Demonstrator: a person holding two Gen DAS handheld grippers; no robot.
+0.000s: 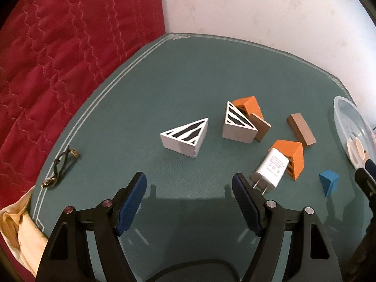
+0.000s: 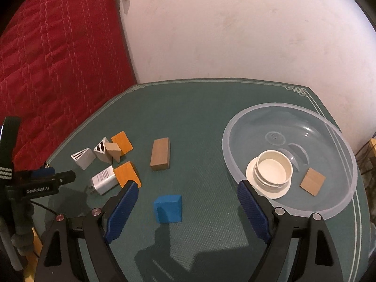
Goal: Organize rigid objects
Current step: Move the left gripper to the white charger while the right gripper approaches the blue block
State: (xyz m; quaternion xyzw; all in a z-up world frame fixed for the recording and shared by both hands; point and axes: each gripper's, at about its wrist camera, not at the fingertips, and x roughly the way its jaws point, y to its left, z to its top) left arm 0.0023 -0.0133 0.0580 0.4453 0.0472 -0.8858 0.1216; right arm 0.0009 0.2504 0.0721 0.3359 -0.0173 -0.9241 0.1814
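Observation:
My left gripper (image 1: 189, 183) is open and empty above the green table (image 1: 141, 89). Ahead of it lie two white striped triangular blocks (image 1: 185, 138) (image 1: 237, 124), two orange wedges (image 1: 249, 105) (image 1: 291, 157), brown blocks (image 1: 300, 129) and a white charger plug (image 1: 270, 171) by its right finger. My right gripper (image 2: 188, 192) is open and empty, just above a blue block (image 2: 168, 208). A clear plastic bowl (image 2: 329, 206) at the right holds a cream lid (image 2: 273, 171) and a brown block (image 2: 312, 181).
A red quilted cover (image 1: 58, 58) borders the table at the left. A white wall (image 2: 235, 35) stands behind. A dark cord (image 1: 61, 166) lies at the table's left edge, with yellow cloth (image 1: 16, 230) below it. The left gripper shows at the left of the right wrist view (image 2: 47, 176).

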